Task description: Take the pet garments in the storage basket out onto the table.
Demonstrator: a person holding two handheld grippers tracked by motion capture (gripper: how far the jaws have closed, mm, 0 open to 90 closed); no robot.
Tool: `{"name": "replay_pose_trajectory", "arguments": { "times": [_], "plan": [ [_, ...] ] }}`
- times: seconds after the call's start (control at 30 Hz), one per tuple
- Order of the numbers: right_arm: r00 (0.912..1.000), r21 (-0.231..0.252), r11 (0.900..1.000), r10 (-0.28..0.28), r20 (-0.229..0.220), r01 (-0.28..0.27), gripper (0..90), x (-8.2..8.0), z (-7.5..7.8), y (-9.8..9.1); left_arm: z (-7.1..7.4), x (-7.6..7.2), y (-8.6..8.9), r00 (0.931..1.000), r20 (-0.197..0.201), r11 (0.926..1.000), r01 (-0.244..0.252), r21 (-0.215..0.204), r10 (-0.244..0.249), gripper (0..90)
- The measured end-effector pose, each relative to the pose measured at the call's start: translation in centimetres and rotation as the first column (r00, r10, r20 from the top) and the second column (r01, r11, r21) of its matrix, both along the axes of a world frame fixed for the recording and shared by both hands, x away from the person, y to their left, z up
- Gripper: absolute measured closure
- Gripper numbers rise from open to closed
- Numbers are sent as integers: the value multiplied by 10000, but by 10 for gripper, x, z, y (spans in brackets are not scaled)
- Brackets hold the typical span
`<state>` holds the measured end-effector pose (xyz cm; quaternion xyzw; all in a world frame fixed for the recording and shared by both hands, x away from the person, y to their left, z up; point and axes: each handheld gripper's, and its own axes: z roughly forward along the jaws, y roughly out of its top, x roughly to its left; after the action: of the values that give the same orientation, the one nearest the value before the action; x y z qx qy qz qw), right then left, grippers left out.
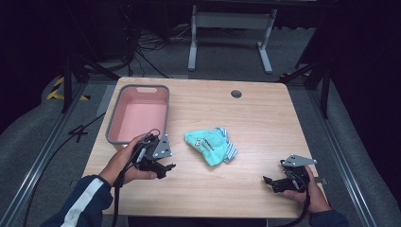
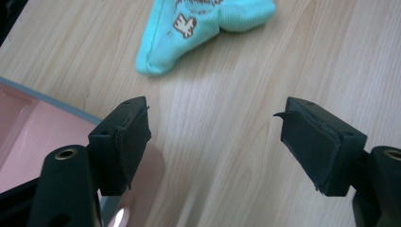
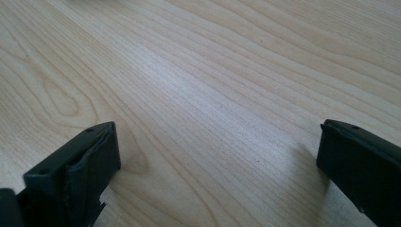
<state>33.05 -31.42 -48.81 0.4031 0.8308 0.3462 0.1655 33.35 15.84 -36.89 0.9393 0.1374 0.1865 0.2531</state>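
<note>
We count one mint-green printed sock (image 1: 210, 145), one pink grey-rimmed plastic tub (image 1: 115, 118), and two black hand-held grippers, left (image 1: 164, 168) and right (image 1: 270, 182), both gaping empty.

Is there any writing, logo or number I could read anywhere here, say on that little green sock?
Turquoise sock: a brown printed figure with small marks beside it, too small and blurred to read.
Pink bin, wooden table: no text visible.
</note>
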Motion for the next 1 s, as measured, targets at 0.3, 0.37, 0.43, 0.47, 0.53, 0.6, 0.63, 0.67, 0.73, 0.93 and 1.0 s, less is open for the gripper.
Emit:
{"name": "replay_pose_trajectory", "arguments": {
  "times": [0.3,0.37,0.43,0.47,0.53,0.6,0.63,0.67,0.73,0.93,1.0],
  "plan": [
    [10000,-1,10000,0,-1,0,5,0,0,0,-15,-10,32,9986,-186,9985,-499,218,503,236],
    [10000,-2,10000,-2,0,2,5,0,0,0,-21,-11,39,9976,-294,9976,-618,317,628,237],
    [10000,-2,10000,-1,1,1,5,0,0,0,-26,-12,45,9970,-339,9965,-676,485,692,237],
    [10000,0,10000,-1,0,1,5,0,0,0,-29,-13,48,9962,-402,9962,-755,435,772,237],
    [10000,1,10000,-3,1,3,5,0,0,0,-34,-14,53,9953,-454,9960,-842,315,855,234],
    [10000,1,10000,-3,-1,3,5,0,0,0,-39,-14,59,9945,-432,9950,-939,338,953,234],
    [10000,1,10000,-2,0,2,5,0,0,0,-43,-15,63,9937,-497,9948,-988,262,1000,235],
    [10000,0,10000,-2,3,2,5,0,0,0,-46,-14,67,9926,-563,9942,-1063,180,1072,236],
    [10000,2,10000,-5,0,5,5,0,0,0,-51,-14,73,9917,-561,9932,-1147,221,1158,235],
    [10000,1,10000,-2,1,2,5,0,0,0,-64,-11,95,9864,-676,9887,-1501,-6,1497,232],
    [10000,0,10000,-3,0,3,5,0,0,0,-68,-11,104,9838,-798,9865,-1624,-196,1604,232]
  ]
}}
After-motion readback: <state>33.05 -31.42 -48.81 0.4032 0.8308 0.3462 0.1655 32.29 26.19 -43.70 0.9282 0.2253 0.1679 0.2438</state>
